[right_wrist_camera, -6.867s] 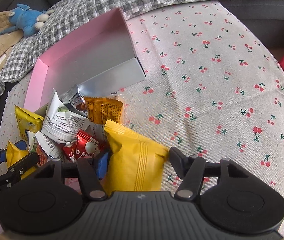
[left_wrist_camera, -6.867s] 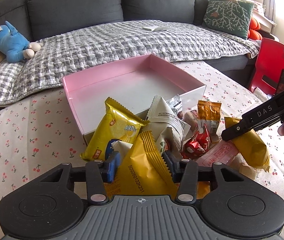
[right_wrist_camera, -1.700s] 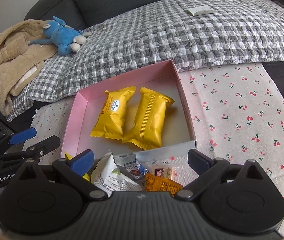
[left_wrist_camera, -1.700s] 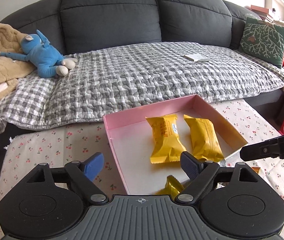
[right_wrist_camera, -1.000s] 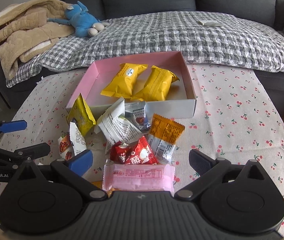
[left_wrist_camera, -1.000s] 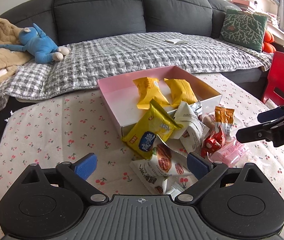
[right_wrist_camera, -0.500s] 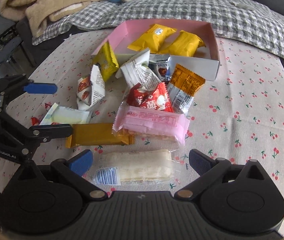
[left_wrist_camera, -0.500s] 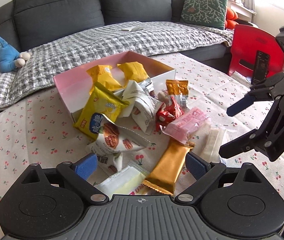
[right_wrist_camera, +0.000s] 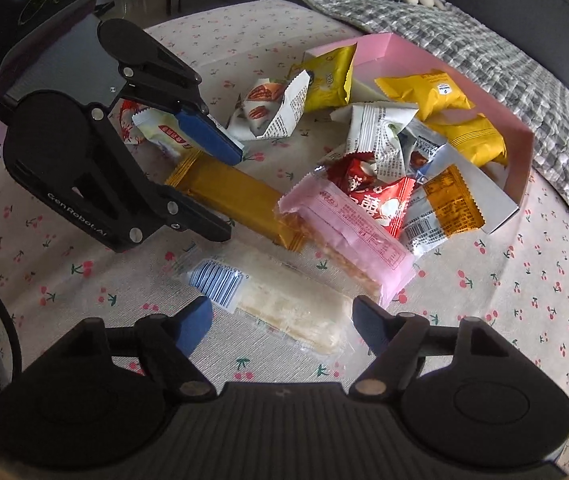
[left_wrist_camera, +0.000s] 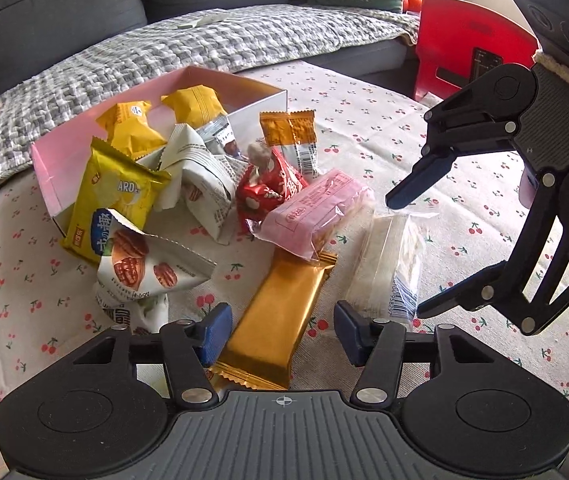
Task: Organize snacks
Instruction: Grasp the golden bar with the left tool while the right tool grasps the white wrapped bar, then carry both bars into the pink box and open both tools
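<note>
A pile of snack packs lies on the cherry-print tablecloth in front of a pink box that holds two yellow packs. My left gripper is open, its jaws on either side of the near end of a gold bar. My right gripper is open, its jaws on either side of a clear-wrapped white wafer pack. A pink wafer pack lies just beyond it. The right gripper also shows in the left wrist view, and the left gripper shows in the right wrist view.
Other packs lie between the bars and the pink box: a red one, an orange one, white ones, a yellow-blue one. A grey sofa with a checked blanket stands behind. A red chair is at the right.
Both grippers have dropped lower and closer to the pile. The left now straddles the gold bar, the right straddles the white wafer pack. Both jaws have narrowed somewhat.
</note>
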